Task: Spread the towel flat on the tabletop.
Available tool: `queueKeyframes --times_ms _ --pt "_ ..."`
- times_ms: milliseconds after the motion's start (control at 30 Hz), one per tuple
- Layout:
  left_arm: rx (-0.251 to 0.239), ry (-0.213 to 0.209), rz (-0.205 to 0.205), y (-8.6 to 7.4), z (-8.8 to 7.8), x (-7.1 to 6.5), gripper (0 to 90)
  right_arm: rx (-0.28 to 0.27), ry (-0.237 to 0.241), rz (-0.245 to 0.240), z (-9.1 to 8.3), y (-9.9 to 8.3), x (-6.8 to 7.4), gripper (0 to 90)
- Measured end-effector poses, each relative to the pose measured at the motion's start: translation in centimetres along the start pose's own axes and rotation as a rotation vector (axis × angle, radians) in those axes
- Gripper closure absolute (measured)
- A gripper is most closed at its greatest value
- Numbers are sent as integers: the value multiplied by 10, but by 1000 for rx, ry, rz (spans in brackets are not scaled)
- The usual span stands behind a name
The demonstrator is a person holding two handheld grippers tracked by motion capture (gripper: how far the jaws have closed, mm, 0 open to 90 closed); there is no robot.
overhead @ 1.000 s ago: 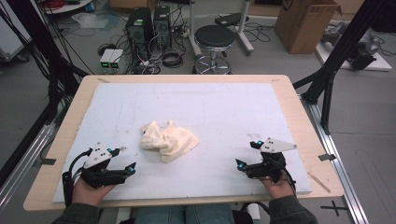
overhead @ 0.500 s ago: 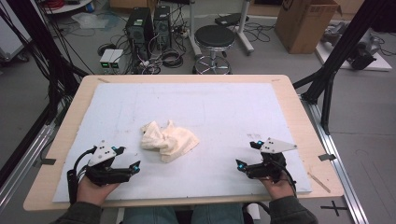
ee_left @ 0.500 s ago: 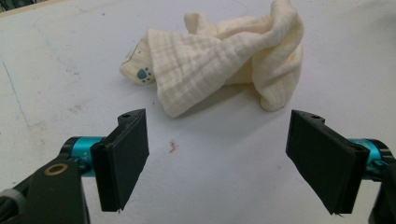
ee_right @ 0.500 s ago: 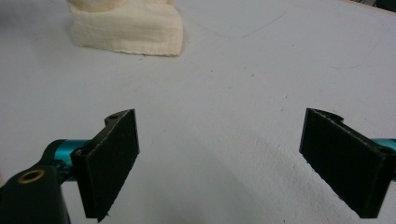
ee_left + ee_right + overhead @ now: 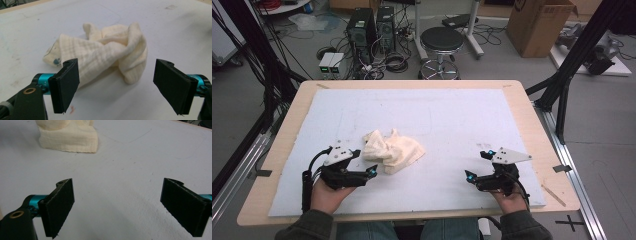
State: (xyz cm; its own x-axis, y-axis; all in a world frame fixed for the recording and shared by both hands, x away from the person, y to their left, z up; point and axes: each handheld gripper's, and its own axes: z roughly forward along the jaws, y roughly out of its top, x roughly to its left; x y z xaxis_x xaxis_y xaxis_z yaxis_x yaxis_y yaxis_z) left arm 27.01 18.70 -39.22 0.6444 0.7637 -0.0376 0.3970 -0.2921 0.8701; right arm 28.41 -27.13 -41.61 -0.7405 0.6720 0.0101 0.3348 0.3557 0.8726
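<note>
White foam sheeting is covering the table [image 5: 522, 107] in the high view, with a stool and computer towers standing on the floor beyond it. A crumpled cream muslin cloth [image 5: 389, 150] is lying left of centre. I am holding the left gripper [image 5: 371, 170] just beside its near-left edge, forearm coming in low from the bottom with the jaws pointing toward the cloth. The right gripper [image 5: 470, 176] is resting well apart from it, near the front right of the sheet, also pointing inward. I judge I am at the approach step, about to take hold of the cloth.

Looking along the left gripper [image 5: 116, 83], I am seeing the jaws spread wide and empty, with the cloth [image 5: 100, 56] bunched just ahead, between their lines and slightly toward the left jaw. The next move, I think, is calling for a short push forward and down so the pads are straddling a raised fold before closing.

Looking along the right gripper [image 5: 117, 206], its jaws are also standing wide and empty over bare sheet, and the cloth's folded edge [image 5: 68, 138] is sitting far off at the upper left. It would be needing a long reach across to find a corner.
</note>
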Motion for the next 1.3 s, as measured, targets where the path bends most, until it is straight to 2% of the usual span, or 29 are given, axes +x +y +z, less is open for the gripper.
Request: queueKeyframes --times_ms 167,200,267,300,433,467,500,567,633,700,733,767,800,1033,1067,1167,1300 --pt "-4 6 14 12 21 -8 210 1 5 4 -1 0 0 113" --pt "0 12 15 16 30 -11 210 0 5 -3 0 0 -1 113" --pt "3 15 15 17 34 -13 210 -1 5 -5 0 0 -1 113" --pt "16 26 28 20 43 -17 210 -1 7 -6 0 0 -1 113" --pt "45 35 35 21 55 -18 210 -3 11 -4 0 0 -1 113" --pt "56 43 29 21 60 -18 210 -3 11 -4 0 0 -1 113" --pt "86 61 26 21 69 -16 210 0 7 -6 0 0 -2 113" --pt "100 71 15 21 73 -14 211 0 9 -2 0 0 -1 113" --pt "120 78 -22 20 81 -7 217 -9 10 -10 0 0 -2 113" --pt "135 83 -29 19 84 -5 236 -8 10 -11 0 0 -2 113" --pt "168 95 -35 17 90 0 253 -9 12 -9 0 1 -2 113" --pt "168 95 -35 17 90 0 272 -8 16 -8 0 1 -2 113" --pt "189 104 -39 15 94 3 283 -7 17 -8 0 1 -2 113" --pt "217 99 -41 11 102 6 436 -10 21 -16 1 1 -2 113" --pt "221 97 -38 11 103 6 436 -10 21 -16 1 1 -2 113" --pt "220 96 -22 11 105 4 560 -9 23 -16 1 1 -2 113" --pt "216 90 -20 10 106 3 619 -11 23 -21 1 1 -1 113"
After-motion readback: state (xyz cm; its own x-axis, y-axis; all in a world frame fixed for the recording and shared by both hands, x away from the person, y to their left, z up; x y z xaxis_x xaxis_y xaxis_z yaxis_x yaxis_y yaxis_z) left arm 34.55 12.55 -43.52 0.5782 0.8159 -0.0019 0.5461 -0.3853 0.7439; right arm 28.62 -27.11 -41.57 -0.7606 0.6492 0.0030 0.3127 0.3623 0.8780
